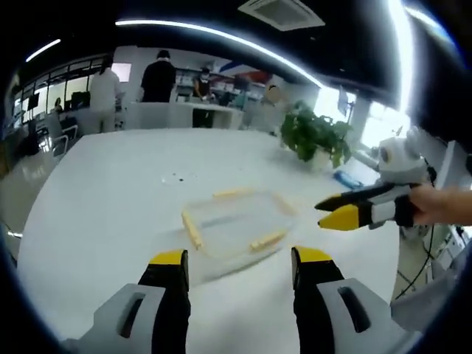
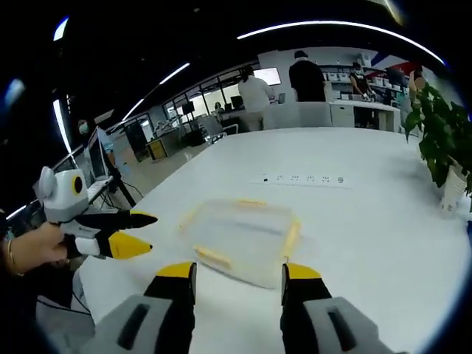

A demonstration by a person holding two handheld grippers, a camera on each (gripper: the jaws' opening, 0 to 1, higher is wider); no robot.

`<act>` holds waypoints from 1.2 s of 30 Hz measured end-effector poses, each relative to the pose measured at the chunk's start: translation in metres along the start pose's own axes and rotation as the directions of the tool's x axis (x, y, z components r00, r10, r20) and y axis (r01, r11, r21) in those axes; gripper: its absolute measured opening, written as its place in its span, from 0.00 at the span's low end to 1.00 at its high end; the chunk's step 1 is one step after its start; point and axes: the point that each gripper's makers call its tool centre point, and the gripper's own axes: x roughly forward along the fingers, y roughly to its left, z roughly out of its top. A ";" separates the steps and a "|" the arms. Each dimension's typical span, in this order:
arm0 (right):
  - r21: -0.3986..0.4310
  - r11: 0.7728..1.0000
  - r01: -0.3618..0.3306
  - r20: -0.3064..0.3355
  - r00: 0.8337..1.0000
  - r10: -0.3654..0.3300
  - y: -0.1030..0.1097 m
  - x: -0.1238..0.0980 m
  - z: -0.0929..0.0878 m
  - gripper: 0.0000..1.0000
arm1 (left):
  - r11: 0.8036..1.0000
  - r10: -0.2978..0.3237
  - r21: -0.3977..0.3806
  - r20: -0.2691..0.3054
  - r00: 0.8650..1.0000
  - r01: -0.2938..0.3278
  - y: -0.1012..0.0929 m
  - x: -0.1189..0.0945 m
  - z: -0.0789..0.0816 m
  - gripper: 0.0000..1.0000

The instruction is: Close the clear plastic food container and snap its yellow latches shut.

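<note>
Left gripper view: a white table [image 1: 110, 221] carries the clear container [image 1: 236, 225] beyond the wide-spread, empty jaws of the left gripper [image 1: 240, 267].

The lid seems to lie on the container with its yellow latches [image 1: 192, 230] apparently still splayed outward, so both tools likely hover apart to approach opposite sides. The right gripper [image 1: 333, 210] enters here, jaws parted and empty. The right gripper view adds a row of table sockets [image 2: 302, 178] beyond the container, and the plant [image 2: 442, 140].

The clear container [image 1: 236, 225] sits just ahead of the left gripper [image 1: 240, 267], whose jaws stand apart and empty.
</note>
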 end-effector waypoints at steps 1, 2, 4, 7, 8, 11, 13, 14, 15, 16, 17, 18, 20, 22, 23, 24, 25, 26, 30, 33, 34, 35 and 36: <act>-0.001 1.000 -0.002 0.005 1.000 0.002 0.001 -0.003 0.000 0.44 | 1.000 0.002 0.002 0.003 1.000 -0.002 0.000 -0.004 0.000 0.55; -0.003 1.000 -0.002 0.008 1.000 0.002 0.003 -0.006 -0.001 0.45 | 1.000 0.003 0.004 0.008 1.000 -0.003 -0.001 -0.008 0.001 0.55; -0.006 1.000 -0.002 0.008 1.000 0.002 0.005 -0.011 -0.002 0.45 | 1.000 0.006 0.005 0.020 1.000 -0.006 -0.003 -0.016 0.002 0.55; -0.014 1.000 0.008 0.016 1.000 -0.007 0.008 -0.020 -0.004 0.46 | 1.000 0.012 0.006 0.034 0.999 -0.013 -0.005 -0.026 0.003 0.56; -0.013 1.000 0.006 0.016 1.000 -0.006 0.009 -0.022 -0.005 0.47 | 1.000 0.014 0.006 0.038 0.999 -0.014 -0.006 -0.029 0.003 0.57; -0.018 1.000 -0.001 0.022 1.000 0.001 0.015 -0.031 -0.008 0.47 | 1.000 0.021 0.005 0.050 0.999 -0.021 -0.009 -0.041 0.001 0.57; -0.018 1.000 -0.003 0.027 1.000 0.004 0.018 -0.037 -0.010 0.47 | 1.000 0.026 0.003 0.057 0.998 -0.026 -0.011 -0.049 0.000 0.58; -0.018 1.000 -0.003 0.033 0.999 0.003 0.020 -0.041 -0.011 0.47 | 1.000 0.027 0.003 0.061 0.998 -0.028 -0.012 -0.053 -0.001 0.58; -0.017 1.000 -0.003 0.036 0.999 0.004 0.022 -0.044 -0.011 0.47 | 1.000 0.028 0.003 0.063 0.998 -0.028 -0.014 -0.058 -0.002 0.58; -0.016 1.000 -0.005 0.045 0.999 0.006 0.024 -0.048 -0.012 0.47 | 1.000 0.028 0.004 0.065 0.997 -0.029 -0.015 -0.061 -0.002 0.58; -0.015 1.000 -0.006 0.048 0.999 0.007 0.026 -0.050 -0.013 0.47 | 1.000 0.031 0.004 0.070 0.997 -0.031 -0.015 -0.065 -0.003 0.58; -0.016 1.000 -0.007 0.049 0.999 0.008 0.028 -0.052 -0.014 0.47 | 0.999 0.034 0.004 0.077 0.996 -0.035 -0.017 -0.071 -0.003 0.58; -0.018 1.000 -0.009 0.054 0.999 0.010 0.032 -0.058 -0.017 0.47 | 0.999 0.039 -0.001 0.087 0.995 -0.039 -0.019 -0.079 -0.004 0.59; -0.017 1.000 -0.011 0.057 0.998 0.012 0.035 -0.063 -0.020 0.48 | 0.999 0.041 -0.001 0.093 0.995 -0.041 -0.021 -0.086 -0.005 0.60; -0.016 1.000 -0.013 0.060 0.998 0.014 0.038 -0.066 -0.022 0.48 | 0.999 0.043 -0.001 0.098 0.994 -0.043 -0.022 -0.091 -0.006 0.60; -0.016 1.000 -0.014 0.062 0.998 0.015 0.040 -0.068 -0.024 0.48 | 0.999 0.044 -0.001 0.100 0.994 -0.044 -0.023 -0.094 -0.006 0.60; -0.017 1.000 -0.013 0.065 0.998 0.014 0.042 -0.071 -0.026 0.48 | 0.999 0.046 0.000 0.105 0.993 -0.046 -0.024 -0.099 -0.007 0.60; -0.018 1.000 -0.013 0.064 0.998 0.014 0.044 -0.073 -0.028 0.48 | 0.999 0.049 -0.001 0.108 0.993 -0.049 -0.026 -0.102 -0.008 0.61; -0.020 1.000 -0.010 0.067 0.998 0.011 0.049 -0.084 -0.036 0.48 | 0.998 0.059 -0.003 0.119 0.991 -0.059 -0.029 -0.117 -0.014 0.62; -0.018 1.000 -0.011 0.078 0.997 0.012 0.053 -0.093 -0.040 0.49 | 0.998 0.066 0.009 0.120 0.991 -0.067 -0.031 -0.124 -0.018 0.63; -0.013 1.000 -0.012 0.090 0.996 0.013 0.054 -0.096 -0.040 0.49 | 0.997 0.073 0.012 0.120 0.990 -0.075 -0.031 -0.127 -0.021 0.63; -0.009 1.000 -0.012 0.095 0.995 0.013 0.054 -0.099 -0.041 0.49 | 0.997 0.076 0.010 0.121 0.990 -0.077 -0.031 -0.130 -0.024 0.64; -0.008 1.000 -0.010 0.096 0.995 0.011 0.055 -0.102 -0.043 0.49 | 0.997 0.078 0.007 0.121 0.990 -0.079 -0.031 -0.132 -0.026 0.64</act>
